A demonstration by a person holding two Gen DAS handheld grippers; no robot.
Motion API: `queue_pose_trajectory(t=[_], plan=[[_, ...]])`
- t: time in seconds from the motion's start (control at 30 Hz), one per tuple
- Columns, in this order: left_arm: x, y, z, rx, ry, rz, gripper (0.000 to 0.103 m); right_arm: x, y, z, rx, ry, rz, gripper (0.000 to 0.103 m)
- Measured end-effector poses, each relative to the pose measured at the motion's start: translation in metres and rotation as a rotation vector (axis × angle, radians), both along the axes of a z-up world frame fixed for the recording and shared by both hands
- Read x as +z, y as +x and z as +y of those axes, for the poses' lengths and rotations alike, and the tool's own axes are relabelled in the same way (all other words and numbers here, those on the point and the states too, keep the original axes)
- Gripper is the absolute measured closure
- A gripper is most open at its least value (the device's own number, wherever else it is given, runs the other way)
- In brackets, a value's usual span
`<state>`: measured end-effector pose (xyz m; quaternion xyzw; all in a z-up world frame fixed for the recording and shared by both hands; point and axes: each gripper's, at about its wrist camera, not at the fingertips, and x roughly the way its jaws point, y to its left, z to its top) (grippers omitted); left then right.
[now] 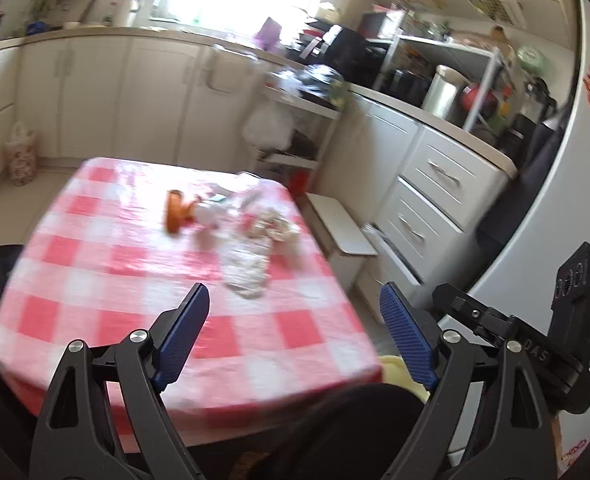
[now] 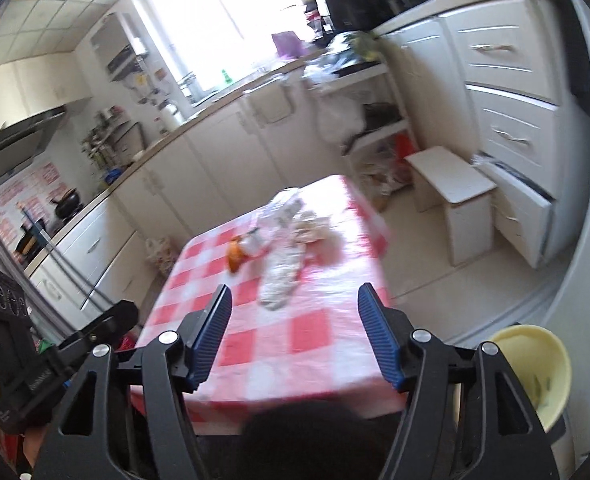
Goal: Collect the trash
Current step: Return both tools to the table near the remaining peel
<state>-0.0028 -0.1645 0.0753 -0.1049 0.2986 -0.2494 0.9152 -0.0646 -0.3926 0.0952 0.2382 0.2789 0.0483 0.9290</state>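
Left gripper (image 1: 295,312): jaws wide, nothing betw. them, held above near edge of table (image 1: 95,280).
Right gripper (image 2: 295,316): jaws apart, somewhat less wide, empty; also short of the trash.
Trash, all on far half of checked cloth, ahead of both grippers:
- crumpled clear wrapper (image 1: 245,270) / (image 2: 279,276), nearest item; long axis runs roughly away from grippers.
- orange piece (image 1: 174,210) / (image 2: 235,256), left of wrapper, farther.
- wadded paper (image 1: 271,224) / (image 2: 311,230), beyond wrapper, right side.
Yellow bin (image 2: 535,376): low at right, beside right gripper.
Judgement: wrapper lies about dead ahead of both; neither clearly nearer. Frames blurred.
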Motion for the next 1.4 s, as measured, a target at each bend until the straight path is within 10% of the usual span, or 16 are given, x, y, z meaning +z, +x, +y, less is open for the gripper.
queue_pose_trajectory(t=[0.43,1.4], plan=[[-0.040,0.029,0.126,0.268,0.012,0.049,0.018,-0.022,0.027,0.129,0.240,-0.239,-0.044,0.032],[-0.062,0.028,0.126,0.260,0.048,0.083,0.018,-0.024,0.025,0.126,0.213,-0.237,-0.034,0.029]])
